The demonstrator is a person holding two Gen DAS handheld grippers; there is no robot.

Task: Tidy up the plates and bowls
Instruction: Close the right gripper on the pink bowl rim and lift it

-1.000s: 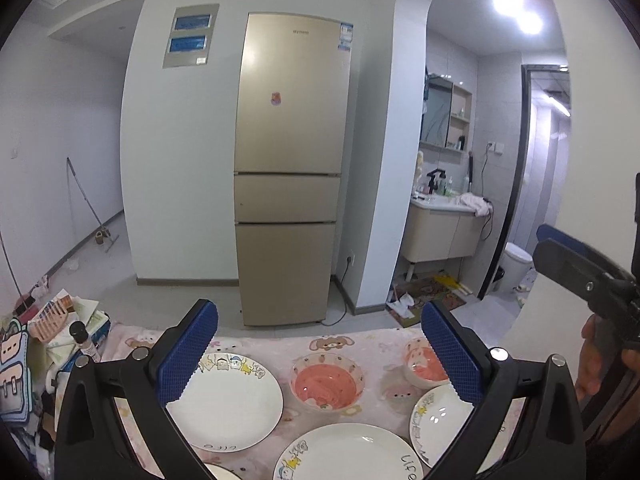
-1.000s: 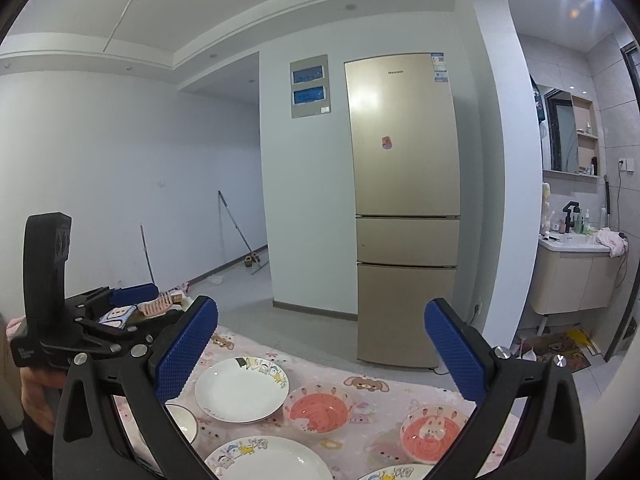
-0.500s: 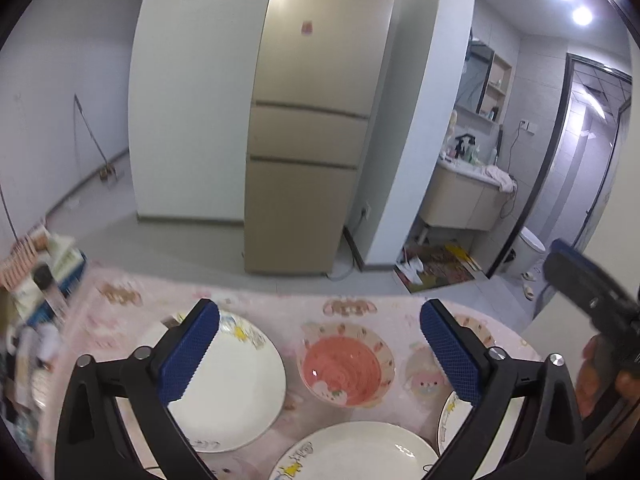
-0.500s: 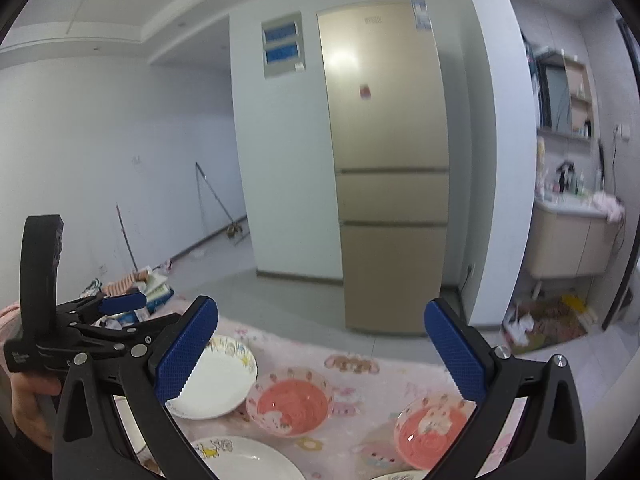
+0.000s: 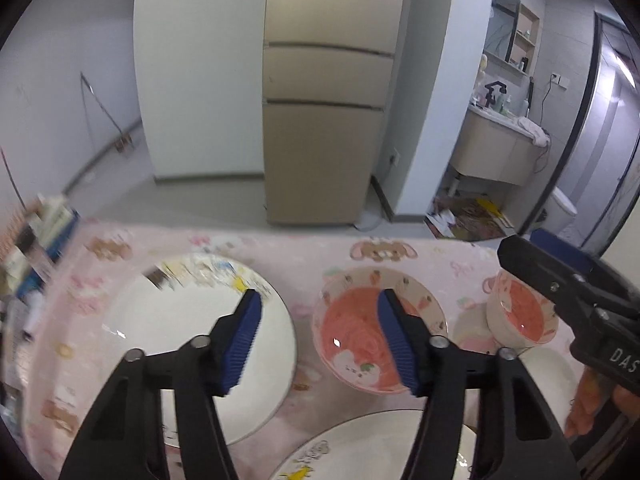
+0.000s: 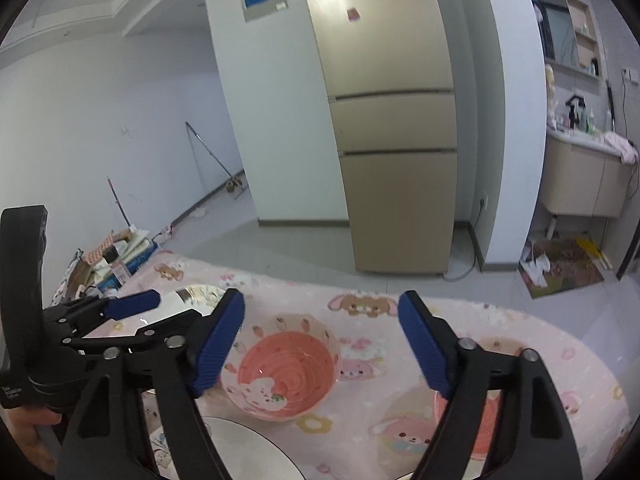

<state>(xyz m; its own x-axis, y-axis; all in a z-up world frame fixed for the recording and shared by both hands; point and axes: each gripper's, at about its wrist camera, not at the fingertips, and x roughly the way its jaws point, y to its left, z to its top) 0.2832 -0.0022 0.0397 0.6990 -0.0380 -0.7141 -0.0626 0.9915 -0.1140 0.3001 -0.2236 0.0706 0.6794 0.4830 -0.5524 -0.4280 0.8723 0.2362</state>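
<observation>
White plates and pink bowls lie on a table with a pink cartoon cloth (image 5: 304, 252). In the left wrist view my left gripper (image 5: 320, 340) is open and empty, hovering above the gap between a white plate (image 5: 180, 344) and a pink bowl (image 5: 360, 344). A second pink bowl (image 5: 520, 312) and another plate (image 5: 360, 448) lie to the right and in front. In the right wrist view my right gripper (image 6: 320, 348) is open and empty above the middle pink bowl (image 6: 288, 372). The second bowl (image 6: 480, 420) sits partly hidden behind its right finger. The left gripper (image 6: 120, 312) shows at the left.
A pile of books and boxes (image 6: 116, 256) sits at the table's far left corner. Beyond the table stand a gold fridge (image 6: 392, 120), a white wall and a bathroom vanity (image 6: 584, 176). The right gripper (image 5: 568, 292) reaches in over the right bowl in the left wrist view.
Both grippers have tilted down and moved closer to the table. Both jaws have narrowed from wide open to partly open. The dishes now fill more of both views.
</observation>
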